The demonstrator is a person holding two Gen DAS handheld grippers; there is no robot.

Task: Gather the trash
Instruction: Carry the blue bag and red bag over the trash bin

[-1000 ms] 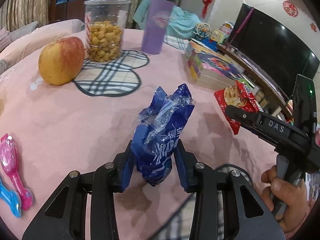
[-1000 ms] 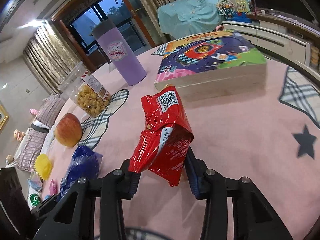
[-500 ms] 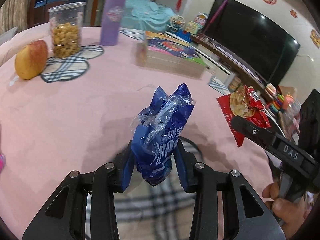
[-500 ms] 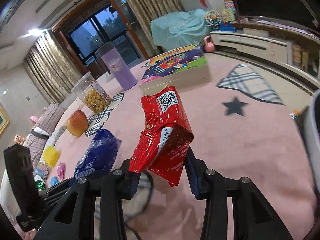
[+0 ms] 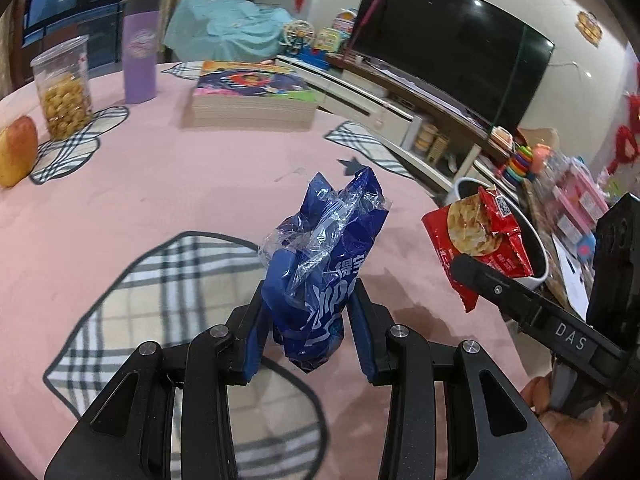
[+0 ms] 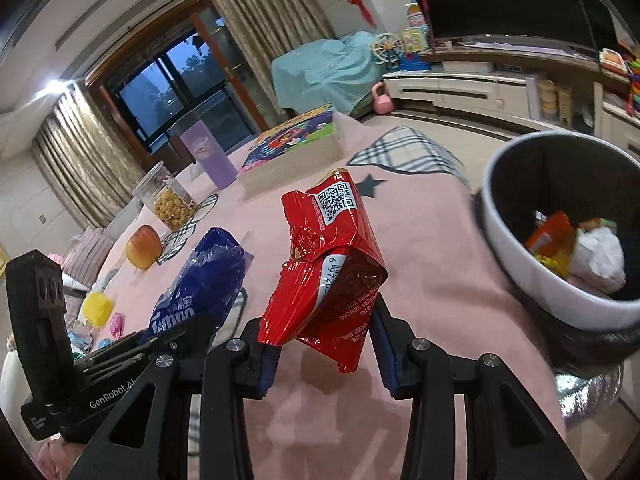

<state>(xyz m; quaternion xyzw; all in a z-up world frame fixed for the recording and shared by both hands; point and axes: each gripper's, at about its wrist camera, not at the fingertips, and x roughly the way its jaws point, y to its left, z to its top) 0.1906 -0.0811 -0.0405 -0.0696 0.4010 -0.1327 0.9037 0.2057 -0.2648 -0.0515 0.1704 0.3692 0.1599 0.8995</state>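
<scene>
- Both hands have swung away from the apple (image 5: 16, 152) and snack jar (image 5: 64, 88) toward the worktop's (image 5: 180, 184) edge; a white bin (image 6: 520, 264) now shows.
- The left gripper (image 5: 308, 332) has its jaws clamped on a crumpled blue wrapper (image 5: 324, 256), the right gripper (image 6: 324, 344) on a red snack packet (image 6: 328, 260).
- Carrying step; next, each goes over the rim and lets go.
- The bin already holds orange and white scraps.

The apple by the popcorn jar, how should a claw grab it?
Both claws are full now: the left claw holds the blue bag, the right claw the red bag. Once one is free, I'd probably come at the apple from above and pinch its round middle, its widest part. It sits alone on the cloth, apart from the jar.
</scene>
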